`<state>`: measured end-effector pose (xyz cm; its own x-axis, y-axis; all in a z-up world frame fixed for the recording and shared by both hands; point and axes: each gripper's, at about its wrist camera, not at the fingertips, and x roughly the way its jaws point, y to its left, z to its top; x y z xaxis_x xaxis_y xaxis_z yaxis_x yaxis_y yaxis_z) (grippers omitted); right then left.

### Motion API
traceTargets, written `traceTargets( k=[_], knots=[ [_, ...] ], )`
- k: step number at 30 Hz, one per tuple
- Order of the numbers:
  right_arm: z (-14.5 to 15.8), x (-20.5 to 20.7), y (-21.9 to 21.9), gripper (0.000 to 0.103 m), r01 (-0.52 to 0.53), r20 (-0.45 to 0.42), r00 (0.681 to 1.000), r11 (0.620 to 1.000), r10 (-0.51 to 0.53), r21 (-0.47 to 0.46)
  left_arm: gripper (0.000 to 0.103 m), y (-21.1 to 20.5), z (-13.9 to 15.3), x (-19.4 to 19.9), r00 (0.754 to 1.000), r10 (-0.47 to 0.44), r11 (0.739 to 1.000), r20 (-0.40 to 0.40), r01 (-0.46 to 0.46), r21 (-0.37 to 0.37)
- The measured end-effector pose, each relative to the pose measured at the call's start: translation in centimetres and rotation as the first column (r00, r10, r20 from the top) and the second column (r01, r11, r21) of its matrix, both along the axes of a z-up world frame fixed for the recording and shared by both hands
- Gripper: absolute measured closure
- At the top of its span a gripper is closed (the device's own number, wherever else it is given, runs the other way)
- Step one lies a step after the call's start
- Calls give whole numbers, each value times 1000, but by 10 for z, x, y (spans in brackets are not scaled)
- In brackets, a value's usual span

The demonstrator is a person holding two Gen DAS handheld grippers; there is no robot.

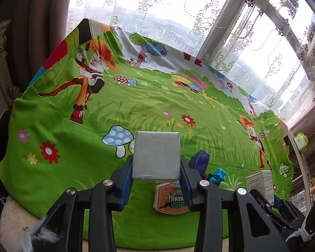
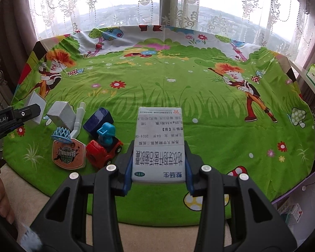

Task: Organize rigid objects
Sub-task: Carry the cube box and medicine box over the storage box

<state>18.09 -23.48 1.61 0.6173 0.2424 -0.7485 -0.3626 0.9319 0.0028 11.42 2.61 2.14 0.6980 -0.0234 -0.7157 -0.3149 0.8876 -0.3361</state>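
- Left gripper [image 1: 156, 176]: clamped on a plain grey box [image 1: 156, 155], pads on its two side faces. Box stands up out of the jaws, clear of the cloth [image 1: 136, 109]. Side grip looks chosen so the bottom face stays free for setting down.
- Right gripper [image 2: 158, 168]: clamped on a white medicine box [image 2: 160, 142], same side-face grip, printed face toward the camera, lifted off the cloth.
- Both boxes held at once, probably to group the boxes apart from the toys.
- Left on the cloth, below and left of the right gripper: a second grey box [image 2: 62, 115], white pipe piece [image 2: 78, 119], dark blue bin [image 2: 98, 118], red toy car [image 2: 104, 149] with blue figure, orange basketball backboard [image 2: 68, 154] lying flat.
- From the left gripper: backboard lies just under and past the jaws, blue bin just right of the held box.
- Open green cloth ahead of both grippers, so plenty of room to place.
- Destination not evident.
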Motion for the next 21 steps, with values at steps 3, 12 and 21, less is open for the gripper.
traceTargets(
  k=[3, 12, 21],
  knots=[
    [4, -13, -7, 59, -1, 3, 1000, 1000, 1, 4, 62, -10, 4, -11, 1000, -18, 1000, 14, 18, -10],
    [16, -53, -30, 59, 13, 24, 1000, 1000, -13, 7, 62, -47, 13, -38, 994, -110, 993, 29, 111, -36],
    [30, -87, -71, 59, 69, 30, 997, 997, -70, 31, 62, -93, 23, -57, 974, -226, 974, 29, 226, -26]
  ],
)
